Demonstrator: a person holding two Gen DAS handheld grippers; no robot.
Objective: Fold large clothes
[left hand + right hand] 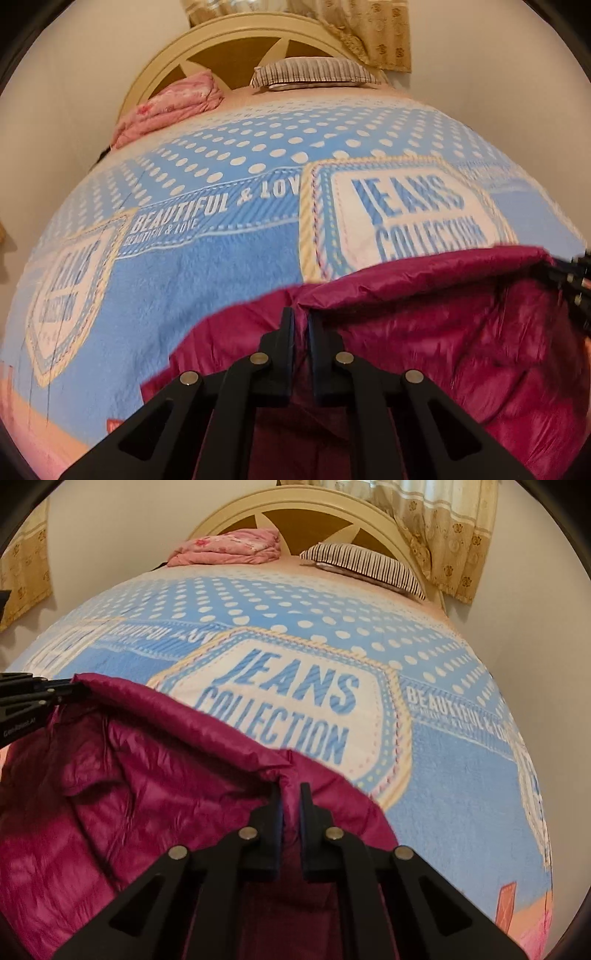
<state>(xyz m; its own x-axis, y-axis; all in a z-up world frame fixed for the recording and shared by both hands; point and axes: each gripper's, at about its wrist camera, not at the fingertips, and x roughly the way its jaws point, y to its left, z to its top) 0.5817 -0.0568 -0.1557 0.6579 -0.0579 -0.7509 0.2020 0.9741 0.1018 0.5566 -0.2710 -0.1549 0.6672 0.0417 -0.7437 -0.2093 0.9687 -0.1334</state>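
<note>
A large magenta puffy garment (443, 332) lies bunched at the near end of the bed. In the left wrist view my left gripper (301, 317) is shut on the garment's top edge at its left end, with fabric pinched between the black fingers. In the right wrist view my right gripper (290, 792) is shut on the same edge of the garment (129, 775) at its right end. The edge stretches between the two grippers. The other gripper shows at the side of each view: the right gripper (576, 284) and the left gripper (33, 698).
The bed is covered by a blue blanket (221, 266) with white dots and "JEANS COLLECTION" patches. A folded pink quilt (173, 107) and a striped pillow (314, 72) lie by the cream headboard (236, 40). Curtains (443, 528) hang at the right.
</note>
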